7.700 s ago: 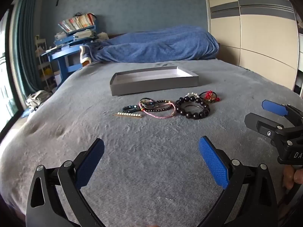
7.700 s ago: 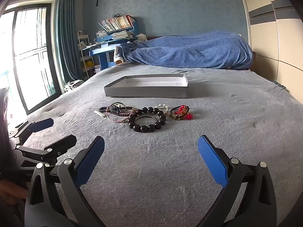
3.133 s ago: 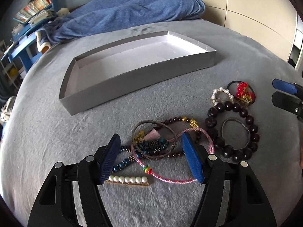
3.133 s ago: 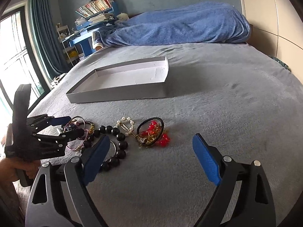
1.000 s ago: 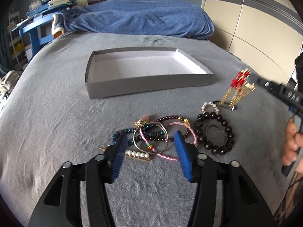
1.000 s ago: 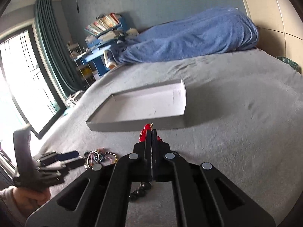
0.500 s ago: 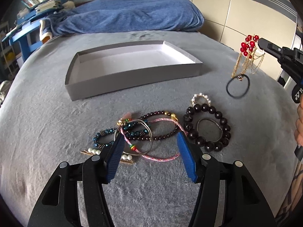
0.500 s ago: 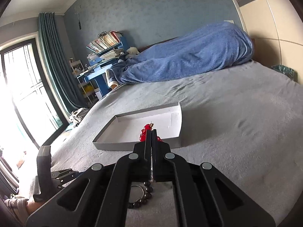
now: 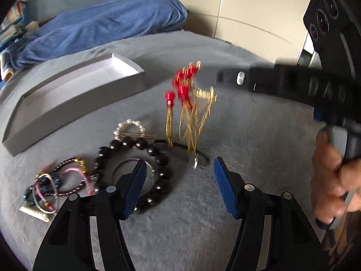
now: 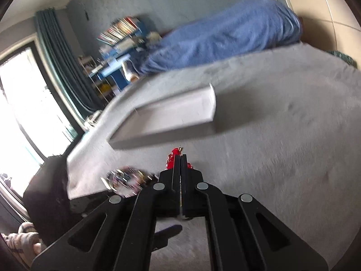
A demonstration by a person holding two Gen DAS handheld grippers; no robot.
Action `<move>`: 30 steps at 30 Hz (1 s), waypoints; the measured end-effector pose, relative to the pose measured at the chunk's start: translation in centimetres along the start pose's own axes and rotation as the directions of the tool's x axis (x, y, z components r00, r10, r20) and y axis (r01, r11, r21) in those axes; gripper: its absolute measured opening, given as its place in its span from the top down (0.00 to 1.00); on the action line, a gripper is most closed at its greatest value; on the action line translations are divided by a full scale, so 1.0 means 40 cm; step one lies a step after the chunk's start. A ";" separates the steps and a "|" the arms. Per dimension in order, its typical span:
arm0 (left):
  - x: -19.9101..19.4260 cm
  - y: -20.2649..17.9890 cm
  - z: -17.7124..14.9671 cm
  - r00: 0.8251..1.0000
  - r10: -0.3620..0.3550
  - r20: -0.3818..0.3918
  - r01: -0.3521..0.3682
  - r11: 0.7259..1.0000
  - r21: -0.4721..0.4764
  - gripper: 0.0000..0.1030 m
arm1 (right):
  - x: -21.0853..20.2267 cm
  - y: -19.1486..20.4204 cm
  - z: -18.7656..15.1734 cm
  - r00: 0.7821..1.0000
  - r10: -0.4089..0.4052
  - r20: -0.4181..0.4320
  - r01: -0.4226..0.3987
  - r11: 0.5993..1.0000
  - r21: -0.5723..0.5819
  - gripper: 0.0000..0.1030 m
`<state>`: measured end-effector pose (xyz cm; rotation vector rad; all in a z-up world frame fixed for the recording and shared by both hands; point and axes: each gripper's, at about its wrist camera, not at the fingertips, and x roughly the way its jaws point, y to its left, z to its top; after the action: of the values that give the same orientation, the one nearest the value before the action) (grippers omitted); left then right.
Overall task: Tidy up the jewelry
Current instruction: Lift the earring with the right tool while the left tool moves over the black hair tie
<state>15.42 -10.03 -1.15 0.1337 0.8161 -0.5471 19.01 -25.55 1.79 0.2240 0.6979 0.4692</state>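
My right gripper is shut on a hair tie with red beads and gold tassels; it also shows in the right wrist view. It hangs in the air, its black elastic loop low near the bed. My left gripper is open and empty just before that loop. A black bead bracelet, a pearl clip and a tangle of thin bracelets lie on the grey bed. The grey tray sits behind them; it also shows in the right wrist view.
A blue duvet lies at the head of the bed. Beige wardrobe doors stand on the right. A blue desk with books and a window with dark curtains are on the left.
My right gripper has swung left and down with the hair tie, so it hangs in front of my left gripper. My left gripper has moved right, towards the black bead bracelet.
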 end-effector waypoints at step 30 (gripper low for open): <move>0.046 -0.079 0.030 0.993 0.098 -0.069 -0.088 0.987 0.135 0.49 | -0.008 -0.203 -0.021 0.992 -0.114 0.062 0.093 0.955 0.281 1.00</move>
<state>15.62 -13.87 -1.34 0.3139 0.8426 -0.5102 20.99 -32.74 -1.51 0.4655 0.6951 0.2591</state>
